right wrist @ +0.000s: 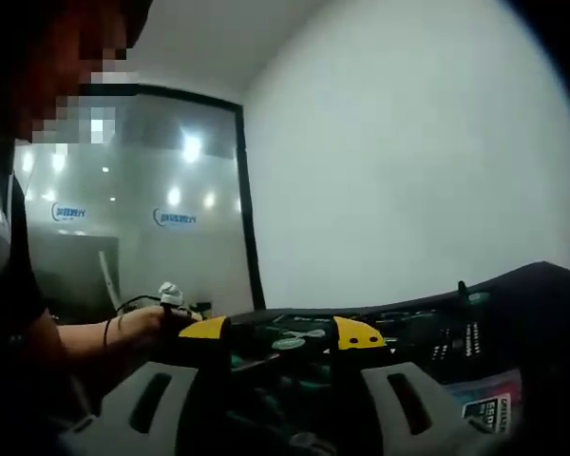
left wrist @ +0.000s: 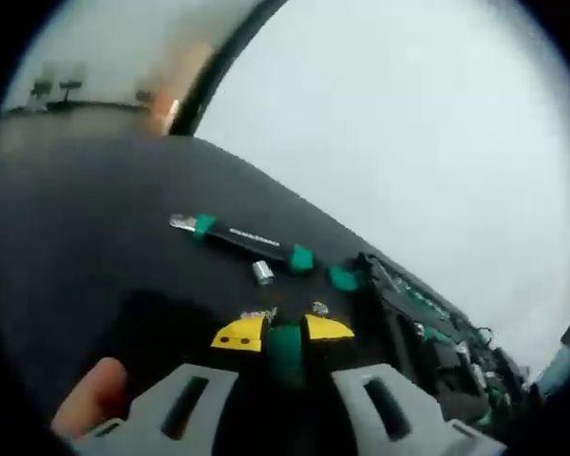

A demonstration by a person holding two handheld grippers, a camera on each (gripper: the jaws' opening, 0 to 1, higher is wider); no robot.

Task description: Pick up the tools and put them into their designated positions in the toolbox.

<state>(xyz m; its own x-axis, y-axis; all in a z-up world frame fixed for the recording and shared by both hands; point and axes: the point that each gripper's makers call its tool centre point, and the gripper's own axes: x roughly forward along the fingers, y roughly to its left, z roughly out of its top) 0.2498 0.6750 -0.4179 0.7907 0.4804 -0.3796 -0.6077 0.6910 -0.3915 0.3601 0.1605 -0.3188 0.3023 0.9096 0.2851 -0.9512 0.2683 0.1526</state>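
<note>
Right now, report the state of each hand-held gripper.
Left hand-held gripper: shut on a green tool handle.
Right hand-held gripper: open, holding nothing, above the toolbox.
</note>
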